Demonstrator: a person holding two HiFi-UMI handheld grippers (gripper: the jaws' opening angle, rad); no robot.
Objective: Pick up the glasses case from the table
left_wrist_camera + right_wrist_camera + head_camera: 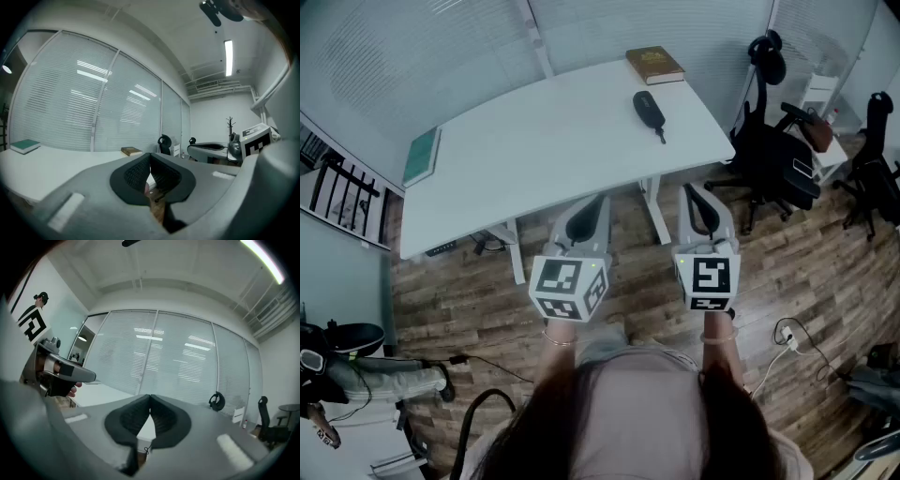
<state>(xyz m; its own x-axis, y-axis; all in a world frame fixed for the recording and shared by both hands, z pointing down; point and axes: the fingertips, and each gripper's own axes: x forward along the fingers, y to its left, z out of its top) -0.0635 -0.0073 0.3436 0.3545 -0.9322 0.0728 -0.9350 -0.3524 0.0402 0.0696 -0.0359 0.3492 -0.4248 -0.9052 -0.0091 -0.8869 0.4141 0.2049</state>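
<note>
1. The left gripper [150, 157] has its jaws closed. The dark ribbed pads meet at their tips with nothing caught between them, and it points level toward the desk.
2. The right gripper [150, 397] is in the same state, with its pads pressed together at the tips and nothing held, and it also points level.
3. In the head view the left gripper [592, 204] and the right gripper [696, 193] sit side by side, apart from each other. Both are above the wooden floor [487, 291], with their tips about at the desk's near edge (neither touches anything lying on it).
4. The white desk [534, 141] stretches away in front of both grippers, and its top is mostly bare.
5. The glasses case [649, 111] is dark and oblong. It lies on the desk toward the far right corner, well apart from both grippers, and a short cord trails from its nearer end.
6. A brown book [654, 65] lies flat at the far right corner, just beyond the glasses case and not touching it. The left gripper view shows it too, low on the desk's far side.
7. A teal book [422, 156] lies along the desk's left edge, well apart from the case.
8. Black office chairs [773, 159] stand on the floor to the right of the desk. Closed window blinds [178, 362] run behind its far edge.
</note>
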